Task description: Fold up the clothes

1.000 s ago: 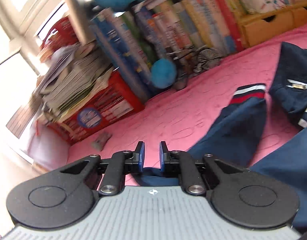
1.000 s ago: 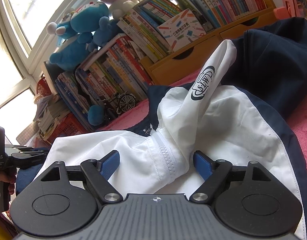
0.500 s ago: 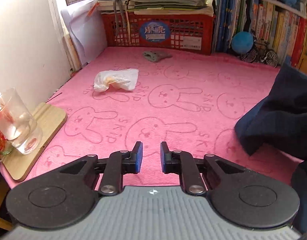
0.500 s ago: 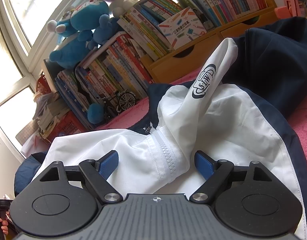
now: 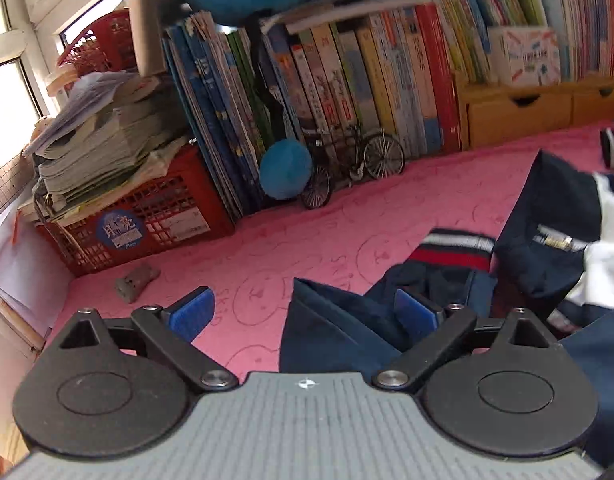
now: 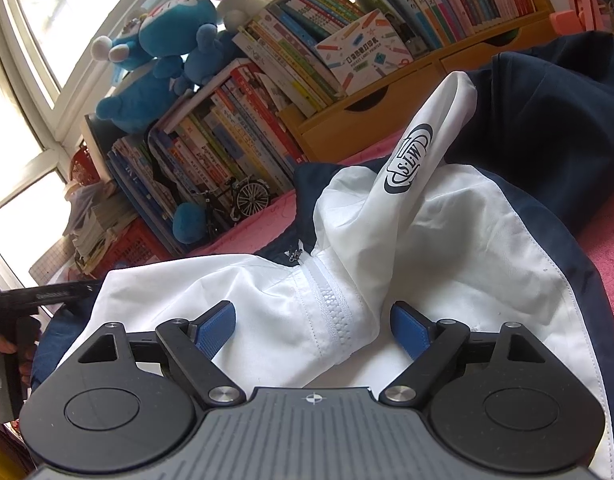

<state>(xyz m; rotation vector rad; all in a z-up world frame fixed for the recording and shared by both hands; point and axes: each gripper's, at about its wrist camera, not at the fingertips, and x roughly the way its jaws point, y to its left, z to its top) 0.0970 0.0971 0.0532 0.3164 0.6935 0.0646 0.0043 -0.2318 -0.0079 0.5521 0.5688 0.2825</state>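
Note:
A navy and white zip jacket (image 6: 447, 240) lies crumpled on the pink rabbit-print cloth (image 5: 267, 248). In the left wrist view its navy sleeve (image 5: 347, 320) with a red, white and navy striped cuff (image 5: 453, 250) lies in front of my left gripper (image 5: 305, 308). The left gripper is open, with a navy fold between its fingers. My right gripper (image 6: 313, 326) is open over the white zipper front (image 6: 331, 304), a raised white fold with an S.L.W logo (image 6: 409, 160) just beyond it. The left gripper's black body shows at the right wrist view's left edge (image 6: 11, 308).
Rows of books (image 5: 367, 72), a red crate of papers (image 5: 139, 216), a model bicycle (image 5: 355, 164), a blue ball (image 5: 285, 168) and yellow wooden drawers (image 5: 519, 108) line the back. A small grey scrap (image 5: 137, 282) lies on the cloth. Blue plush toys (image 6: 155, 64) sit on the books.
My left gripper has opened and swung back from the table's left end to the navy sleeve. The right gripper has stayed open over the zipper.

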